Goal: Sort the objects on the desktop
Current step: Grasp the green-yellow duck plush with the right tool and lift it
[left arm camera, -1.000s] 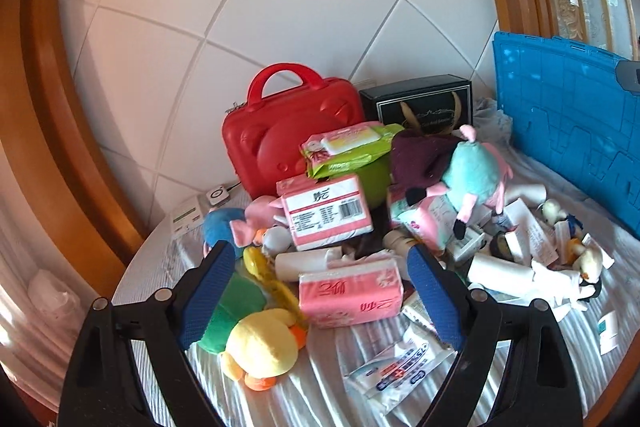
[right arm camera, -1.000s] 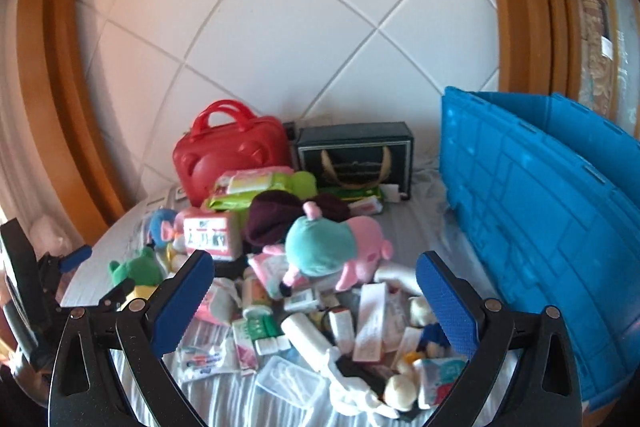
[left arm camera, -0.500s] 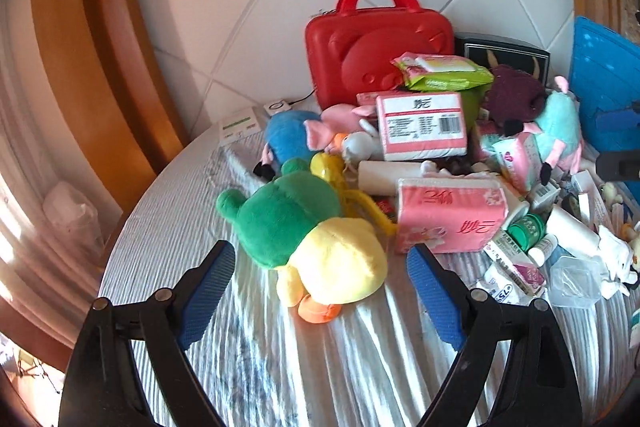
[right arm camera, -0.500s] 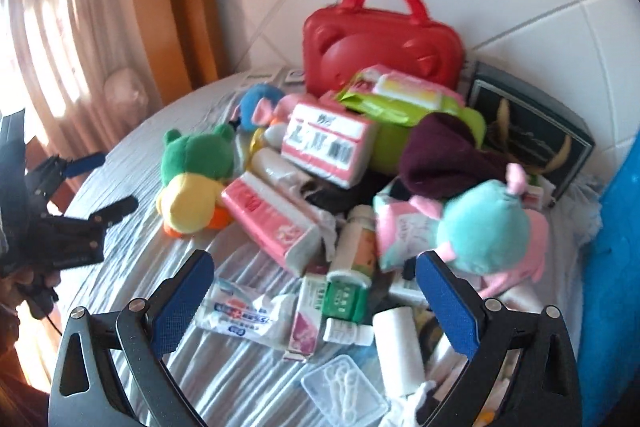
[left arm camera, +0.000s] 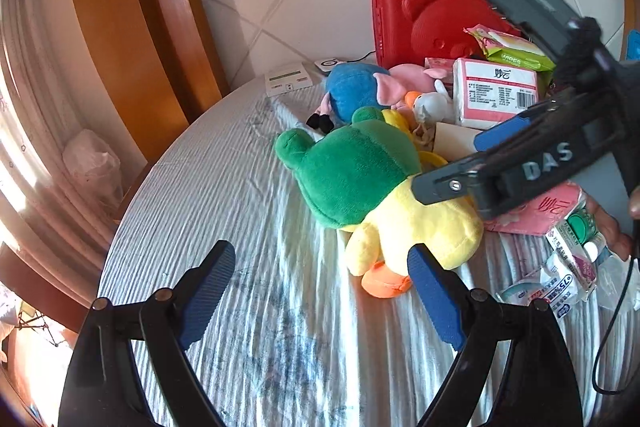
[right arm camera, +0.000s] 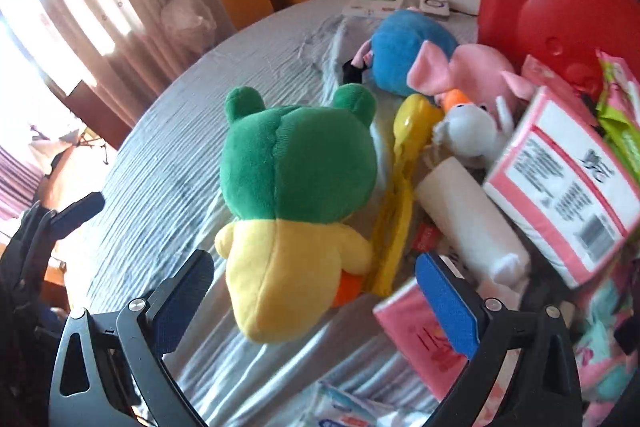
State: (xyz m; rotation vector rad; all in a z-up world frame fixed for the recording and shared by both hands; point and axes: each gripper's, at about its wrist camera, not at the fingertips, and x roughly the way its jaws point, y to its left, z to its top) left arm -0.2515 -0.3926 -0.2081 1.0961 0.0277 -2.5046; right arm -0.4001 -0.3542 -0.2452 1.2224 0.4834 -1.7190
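Note:
A plush duck with a green frog hood [left arm camera: 360, 183] [right arm camera: 296, 195] lies on the grey-white tablecloth [left arm camera: 224, 211] at the left edge of a heap of objects. My right gripper [right arm camera: 316, 303] is open and hangs just above the plush's yellow body, one finger on each side. In the left wrist view the right gripper's fingers [left arm camera: 452, 185] reach in from the right over the plush. My left gripper [left arm camera: 320, 295] is open and empty, over bare cloth to the left of the plush.
Behind the plush lie a blue toy [left arm camera: 354, 89], a pink pig toy [right arm camera: 476, 71], a white duck toy [right arm camera: 468, 131], a red case [left arm camera: 424, 23], pink tissue packs [left arm camera: 496, 93] [right arm camera: 424, 339], a white roll [right arm camera: 472, 223] and green wipes [left arm camera: 516, 53]. The round table's edge curves at left.
Both grippers have swung left and closer. The right gripper has come down over the green-and-yellow plush and now shows in the left wrist view.

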